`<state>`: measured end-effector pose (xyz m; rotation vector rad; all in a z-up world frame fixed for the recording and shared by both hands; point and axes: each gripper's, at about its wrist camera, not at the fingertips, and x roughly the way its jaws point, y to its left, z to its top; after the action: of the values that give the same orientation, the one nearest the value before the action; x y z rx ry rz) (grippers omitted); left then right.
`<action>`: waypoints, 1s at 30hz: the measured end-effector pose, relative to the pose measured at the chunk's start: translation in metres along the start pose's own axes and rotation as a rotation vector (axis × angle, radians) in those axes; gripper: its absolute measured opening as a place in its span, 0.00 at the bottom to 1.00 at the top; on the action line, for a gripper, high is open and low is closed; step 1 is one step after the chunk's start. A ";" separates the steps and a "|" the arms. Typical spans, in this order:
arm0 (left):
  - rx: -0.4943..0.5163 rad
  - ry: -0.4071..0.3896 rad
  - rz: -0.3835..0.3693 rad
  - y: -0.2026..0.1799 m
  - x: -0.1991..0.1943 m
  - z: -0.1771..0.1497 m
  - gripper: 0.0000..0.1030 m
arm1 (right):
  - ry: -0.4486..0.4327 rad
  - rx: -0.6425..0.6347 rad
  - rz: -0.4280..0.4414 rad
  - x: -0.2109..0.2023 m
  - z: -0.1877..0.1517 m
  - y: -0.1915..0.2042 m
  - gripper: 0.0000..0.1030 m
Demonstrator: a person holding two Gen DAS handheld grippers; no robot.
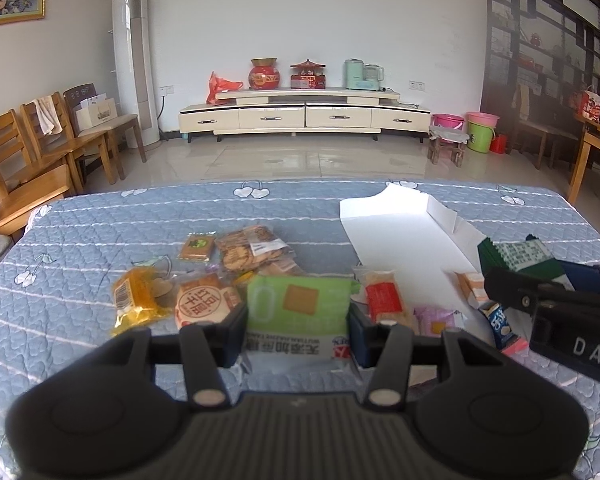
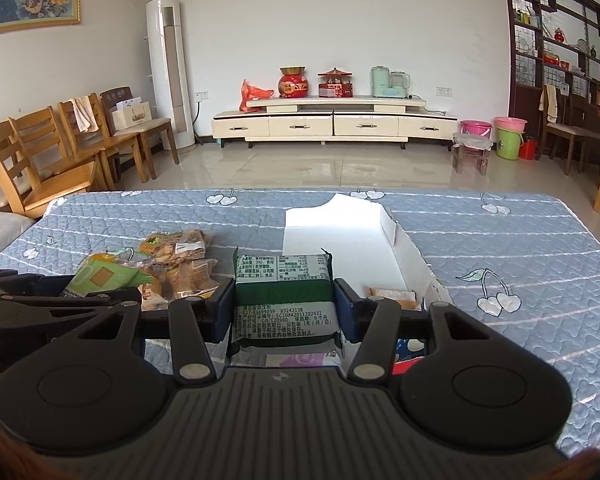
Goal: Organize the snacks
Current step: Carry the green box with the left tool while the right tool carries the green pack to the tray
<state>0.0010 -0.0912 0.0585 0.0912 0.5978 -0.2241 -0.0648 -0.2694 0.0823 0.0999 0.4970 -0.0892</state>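
Observation:
My left gripper (image 1: 298,330) is shut on a light green snack pack (image 1: 298,306), held over the blue quilted table (image 1: 100,220). My right gripper (image 2: 284,312) is shut on a dark green snack pack (image 2: 284,288), just in front of the open white box (image 2: 340,236); this pack and gripper also show in the left wrist view (image 1: 520,258). Loose snacks lie in a pile: a yellow pack (image 1: 136,300), a round orange pack (image 1: 200,300), a cracker bag (image 1: 252,248), a red-label pack (image 1: 384,296). An orange pack (image 2: 392,294) lies in the box.
The white box (image 1: 400,232) lies on the right half of the table, lid flap folded back. A blue pack (image 1: 500,322) and a purple pack (image 1: 436,320) lie by the box's near end. Wooden chairs (image 1: 40,152) stand to the left, beyond the table.

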 end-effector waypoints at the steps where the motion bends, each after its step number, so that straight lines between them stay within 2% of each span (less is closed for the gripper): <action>1: 0.001 0.001 -0.001 -0.001 0.001 0.001 0.49 | 0.000 0.000 -0.002 0.000 0.000 0.000 0.63; 20: 0.009 0.014 -0.041 -0.018 0.021 0.012 0.49 | 0.018 0.025 -0.049 0.012 0.003 -0.003 0.63; 30: 0.006 0.021 -0.059 -0.029 0.041 0.026 0.49 | 0.026 0.033 -0.078 0.032 0.013 -0.014 0.63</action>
<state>0.0414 -0.1311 0.0561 0.0818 0.6210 -0.2825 -0.0327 -0.2864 0.0773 0.1144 0.5257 -0.1727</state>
